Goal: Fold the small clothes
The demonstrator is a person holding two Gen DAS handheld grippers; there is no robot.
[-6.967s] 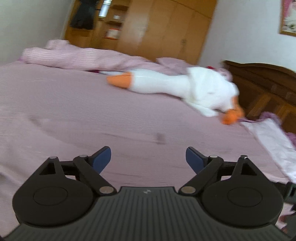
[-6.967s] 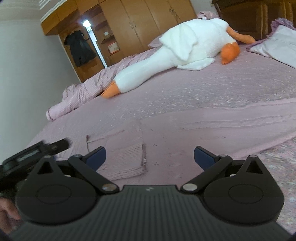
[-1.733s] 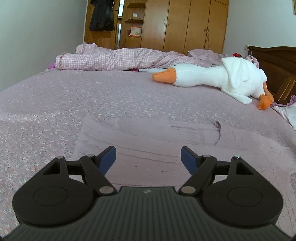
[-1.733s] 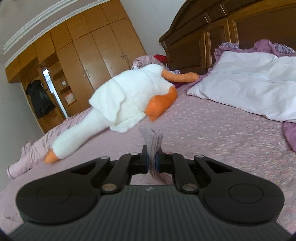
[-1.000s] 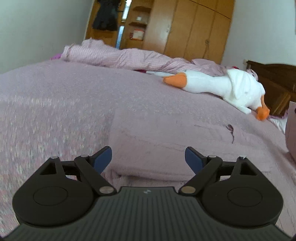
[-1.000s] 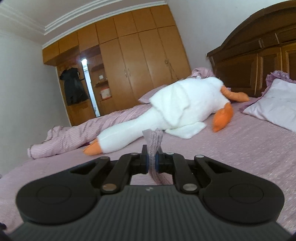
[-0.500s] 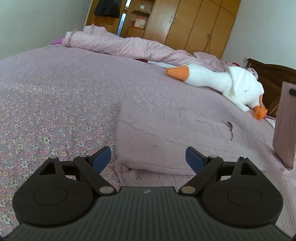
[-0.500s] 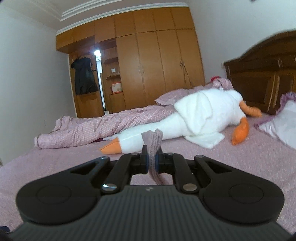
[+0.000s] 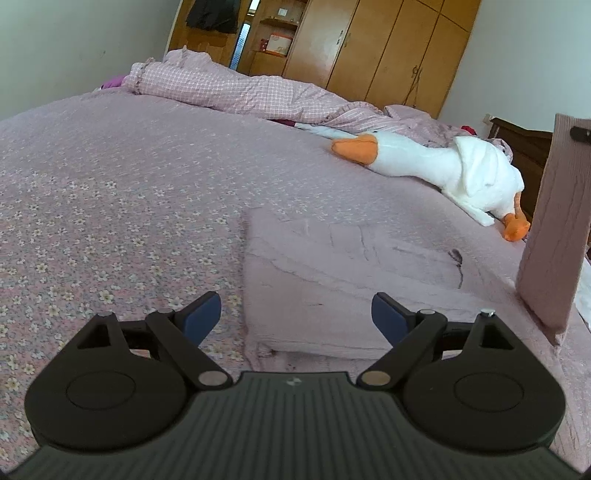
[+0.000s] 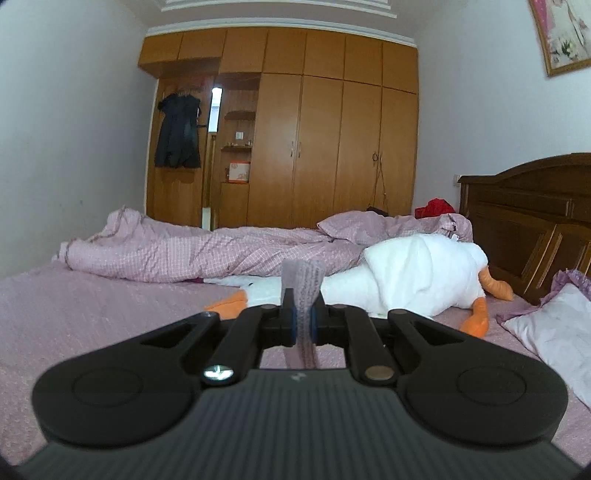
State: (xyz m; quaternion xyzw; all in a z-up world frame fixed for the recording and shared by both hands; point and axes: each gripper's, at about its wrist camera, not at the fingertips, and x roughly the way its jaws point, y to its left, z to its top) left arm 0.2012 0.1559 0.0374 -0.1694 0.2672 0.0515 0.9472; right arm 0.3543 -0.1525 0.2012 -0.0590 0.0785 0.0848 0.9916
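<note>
You are working over a wide bed (image 9: 110, 177) covered in a pink flowered spread, in a bedroom with a wooden wardrobe (image 10: 332, 147) along the far wall. The pink garment (image 9: 343, 266) lies flat on the spread just ahead of your left gripper (image 9: 295, 314), its near folded edge between the two blue pads, which stand wide apart and grasp nothing. At the right of that view one end of the garment rises off the bed as an upright strip, pinched at its top by your right gripper (image 10: 303, 321). In the right wrist view the jaws are clenched on that bunched pink cloth, a small tuft of it poking up above the fingertips.

Beyond the garment a white plush goose (image 9: 443, 166) with an orange bill and feet lies stretched across the bed. Behind it a rumpled pink checked quilt (image 10: 203, 254) runs along the far side. A dark wooden headboard (image 10: 535, 221) stands at the right, with a pale pillow (image 10: 554, 332) near it. A dark coat (image 10: 179, 129) hangs on the wardrobe's left end, and a framed picture (image 10: 561, 33) hangs high on the right wall.
</note>
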